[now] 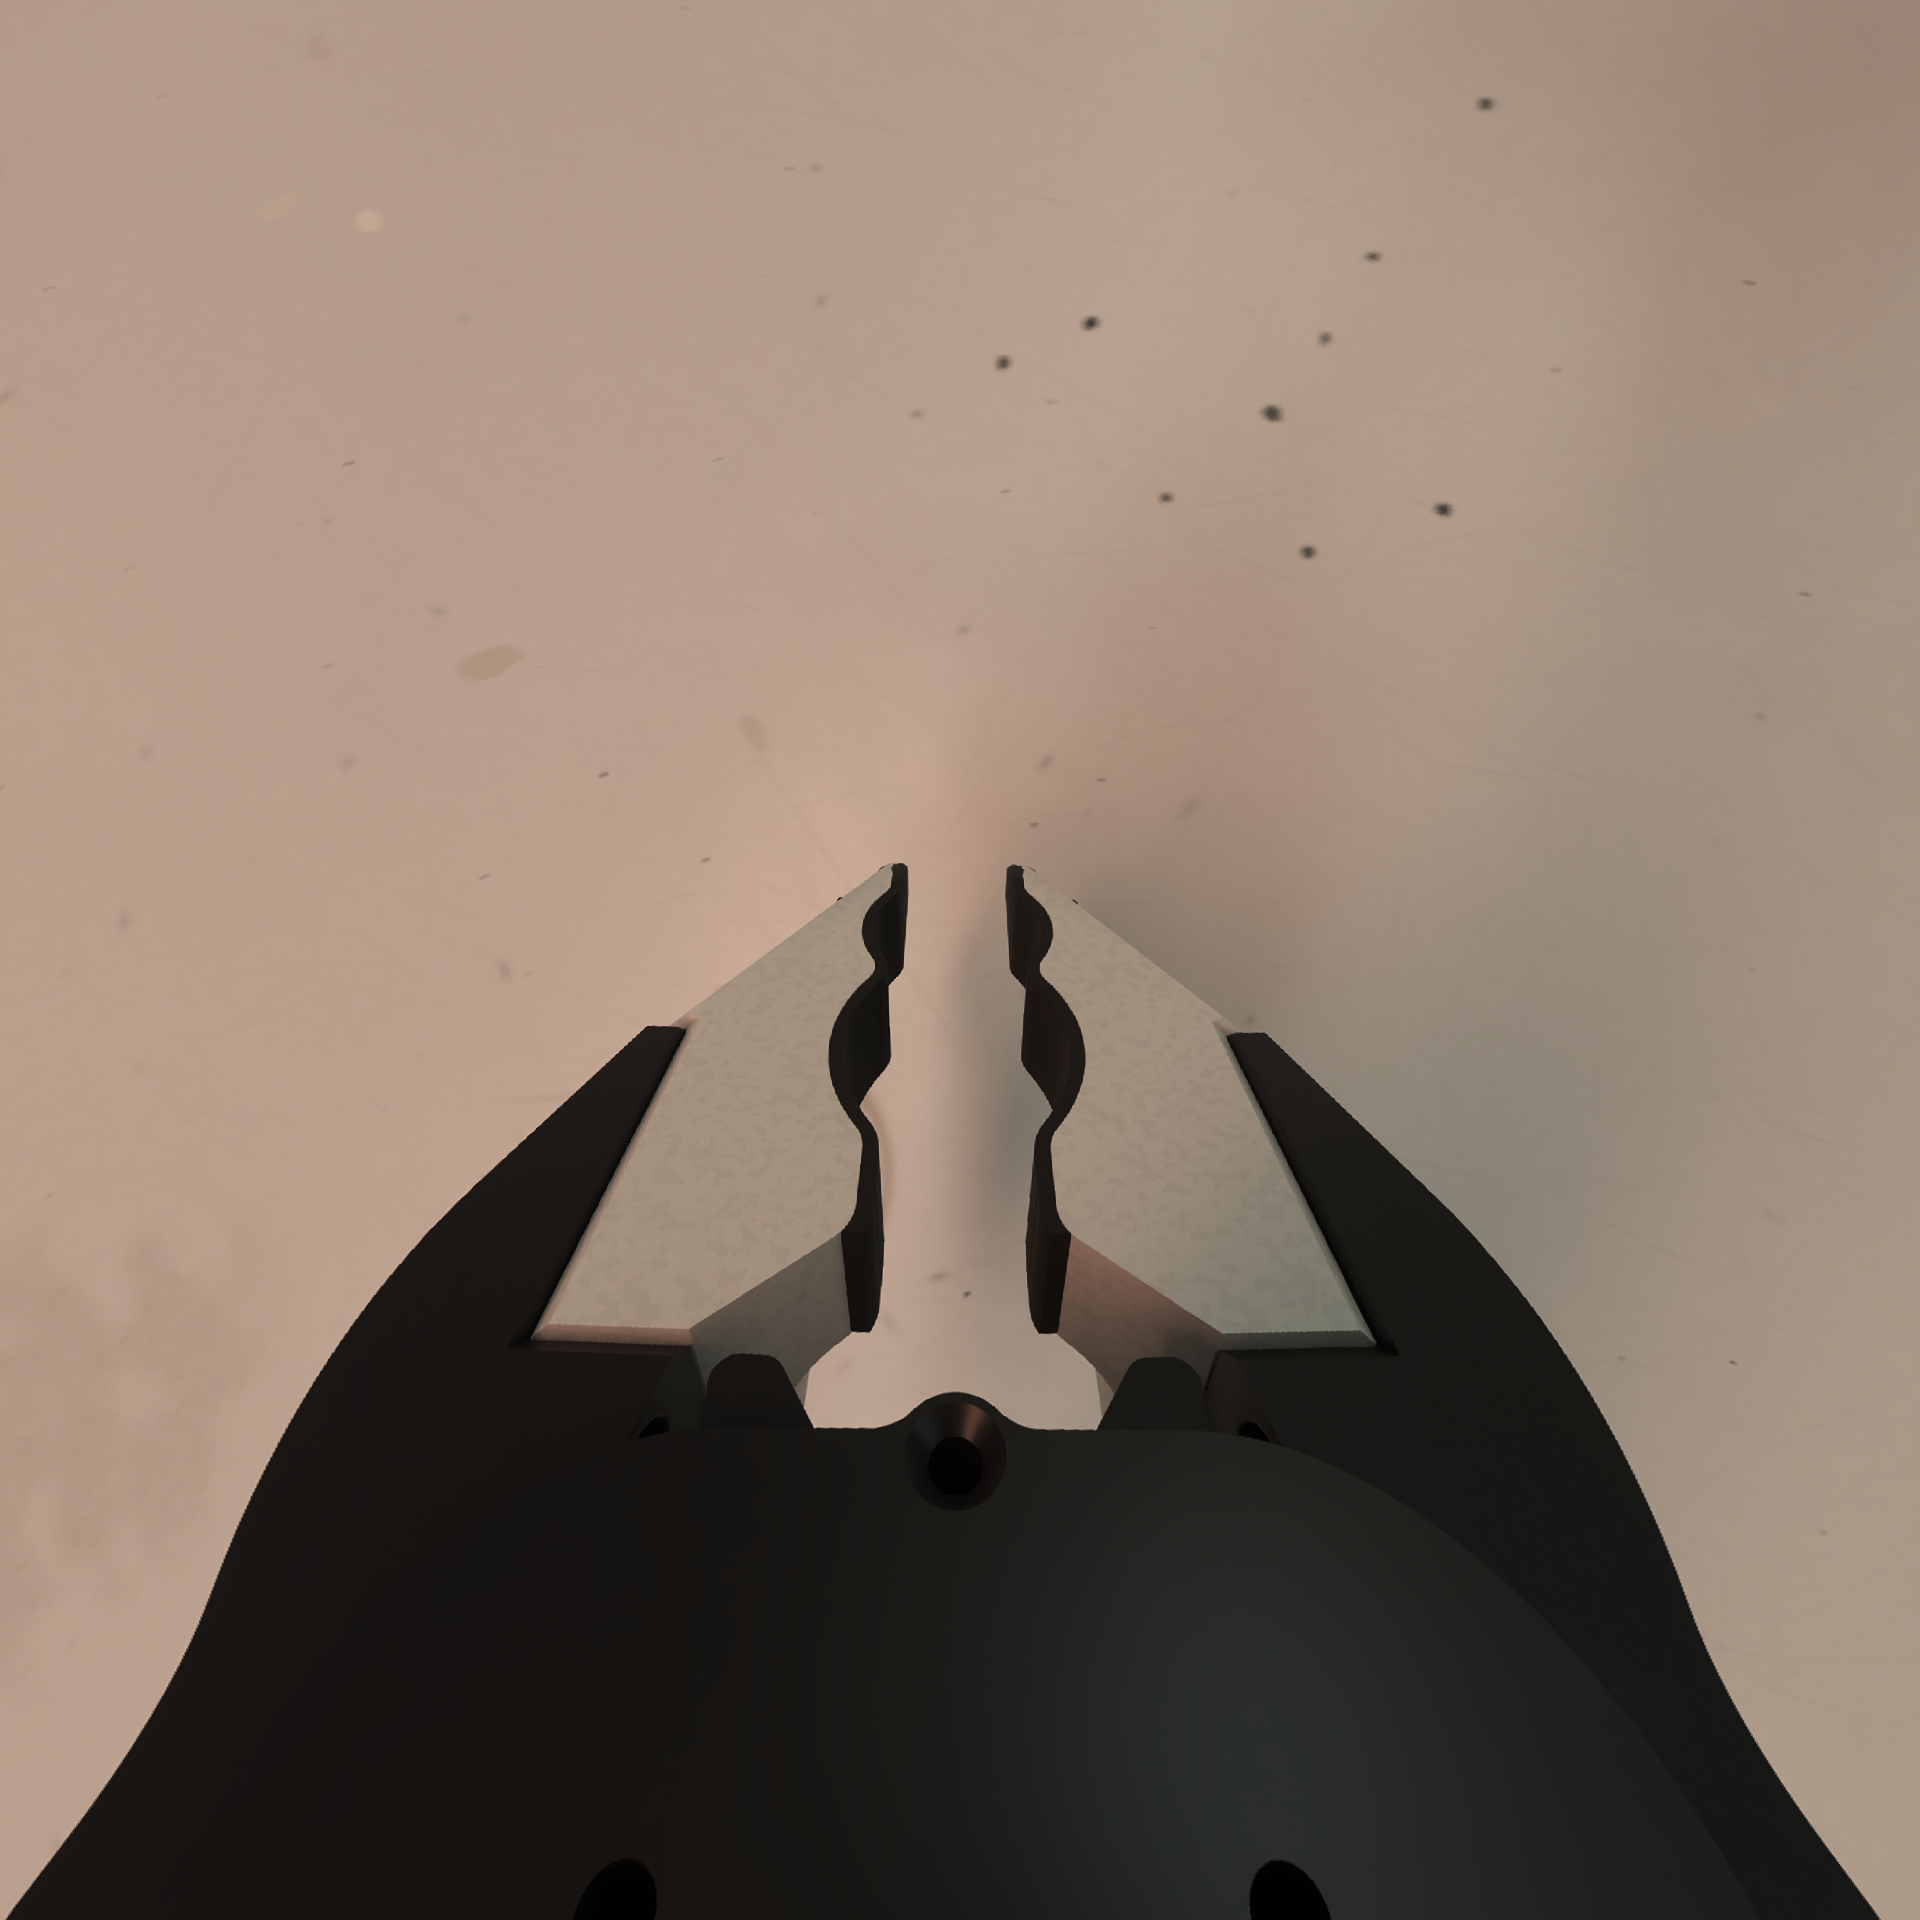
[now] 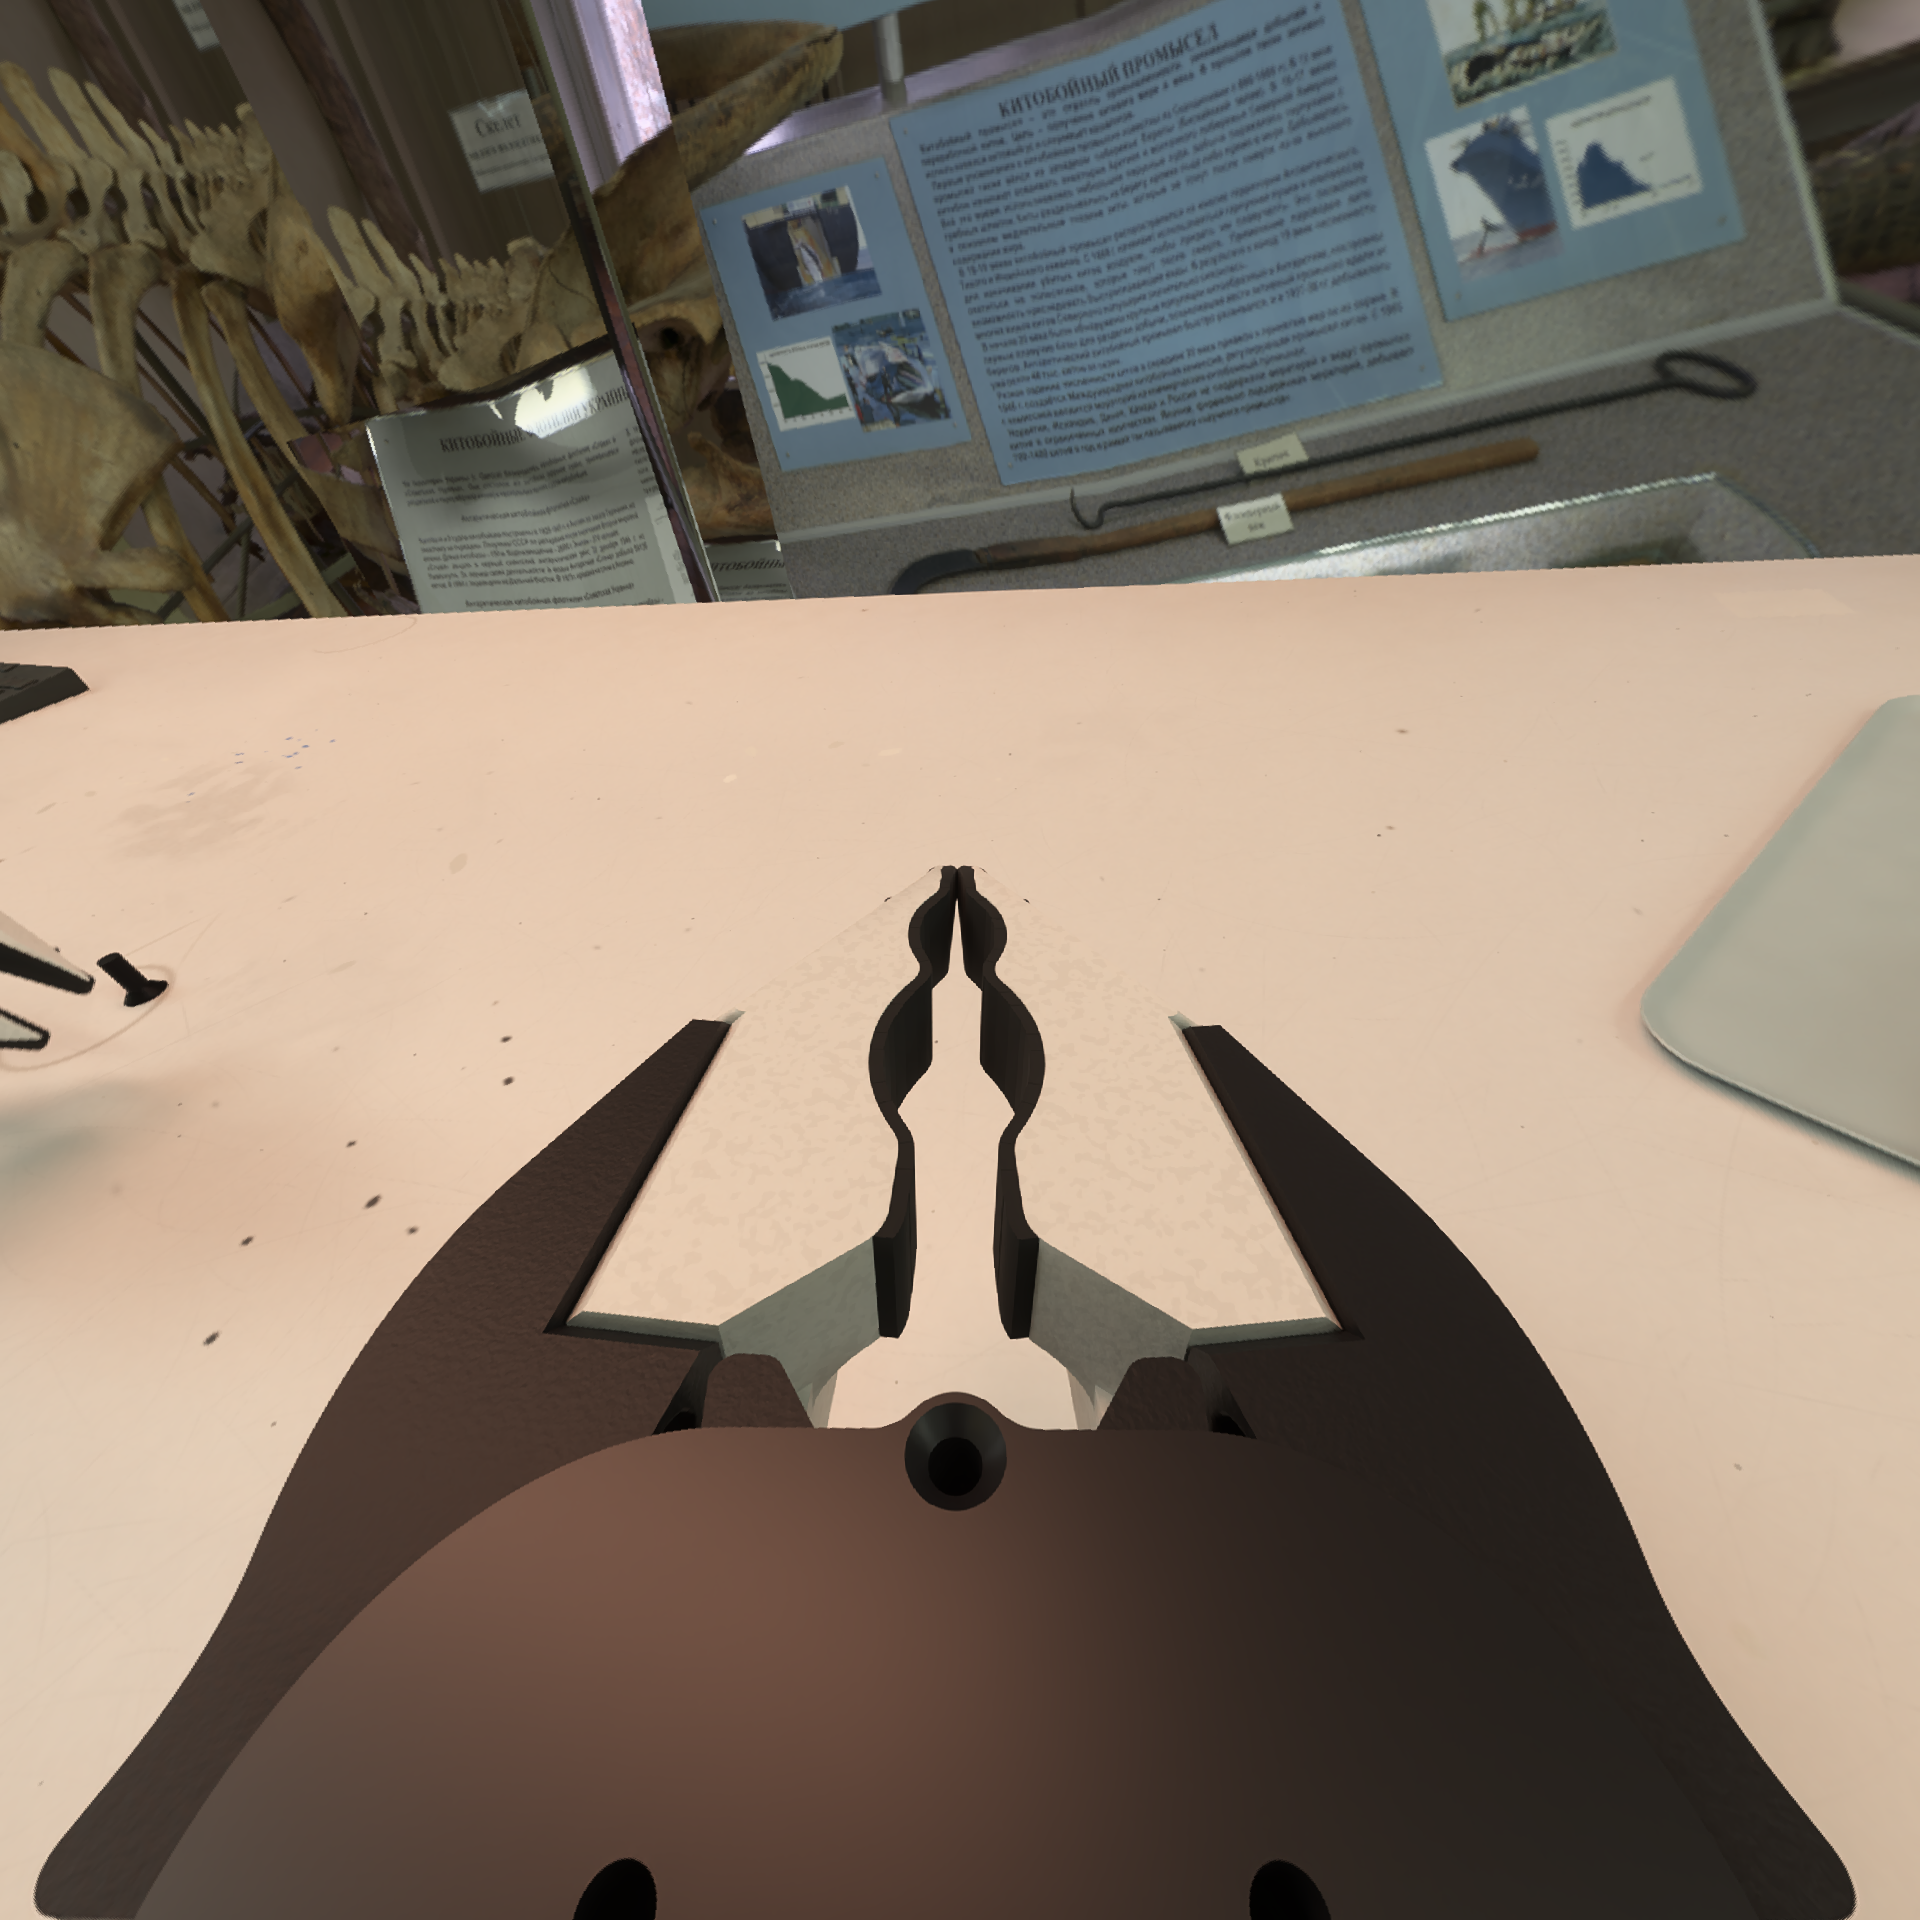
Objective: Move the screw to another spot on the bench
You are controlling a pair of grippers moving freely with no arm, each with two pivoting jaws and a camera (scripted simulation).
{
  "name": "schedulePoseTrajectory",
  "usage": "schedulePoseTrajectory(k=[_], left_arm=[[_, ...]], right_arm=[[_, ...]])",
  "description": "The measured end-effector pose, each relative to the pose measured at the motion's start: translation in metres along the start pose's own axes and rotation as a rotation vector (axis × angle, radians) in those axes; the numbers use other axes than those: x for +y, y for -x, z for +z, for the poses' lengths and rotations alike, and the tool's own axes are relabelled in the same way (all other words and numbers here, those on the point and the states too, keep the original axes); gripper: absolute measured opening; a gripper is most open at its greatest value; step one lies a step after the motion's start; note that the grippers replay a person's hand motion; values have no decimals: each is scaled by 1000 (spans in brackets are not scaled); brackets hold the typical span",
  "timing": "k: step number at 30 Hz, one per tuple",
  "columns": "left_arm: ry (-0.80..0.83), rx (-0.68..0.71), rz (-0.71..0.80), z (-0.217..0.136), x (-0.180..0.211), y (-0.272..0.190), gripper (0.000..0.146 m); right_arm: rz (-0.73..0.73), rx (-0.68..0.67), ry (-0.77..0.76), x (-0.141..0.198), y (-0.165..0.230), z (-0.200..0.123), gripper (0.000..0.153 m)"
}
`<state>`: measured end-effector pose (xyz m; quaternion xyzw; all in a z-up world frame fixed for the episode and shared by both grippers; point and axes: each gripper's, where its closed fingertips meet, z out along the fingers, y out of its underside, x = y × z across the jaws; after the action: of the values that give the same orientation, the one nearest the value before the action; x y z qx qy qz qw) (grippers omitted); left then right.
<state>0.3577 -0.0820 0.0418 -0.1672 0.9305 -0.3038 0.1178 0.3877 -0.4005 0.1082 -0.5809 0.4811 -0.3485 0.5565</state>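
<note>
A small black screw (image 2: 130,979) lies on the pale pink bench (image 2: 1143,748) at the far left of the right wrist view. The left gripper's fingertips (image 2: 64,977) show at that left edge, right beside the screw, with nothing seen between them. In the left wrist view the left gripper (image 1: 956,878) points down at the bench with its jaws a little apart and empty; the screw does not show there. My right gripper (image 2: 957,873) is shut and empty, low over the middle of the bench, well right of the screw.
A pale grey tray (image 2: 1808,935) lies at the right edge of the bench. A dark flat object (image 2: 36,691) sits at the far left. Beyond the far bench edge stand display boards (image 2: 1143,260) and a skeleton (image 2: 208,312). Dark specks dot the bench (image 1: 1268,412).
</note>
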Motion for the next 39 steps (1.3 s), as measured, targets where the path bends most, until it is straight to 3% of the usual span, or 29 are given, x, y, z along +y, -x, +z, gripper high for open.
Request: schedulePoseTrajectory(k=[6,8,11,18,27,39], left_arm=[[17,85,62,15,1,-37,19],[22,91,62,15,3,-40,29],[7,46,21,5,8,-25,37],[73,-98,-117,-20,45,38,36],[169,-54,-139,-2,56,58,36],[243,1,-104,2,58,57,8]], right_arm=[[-3,-7,2,0,2,0,0],[-3,-8,1,0,2,0,0],[-2,-10,0,0,2,0,0],[6,-26,6,1,5,1,0],[8,-29,8,2,5,1,0],[26,-37,15,3,4,1,0]])
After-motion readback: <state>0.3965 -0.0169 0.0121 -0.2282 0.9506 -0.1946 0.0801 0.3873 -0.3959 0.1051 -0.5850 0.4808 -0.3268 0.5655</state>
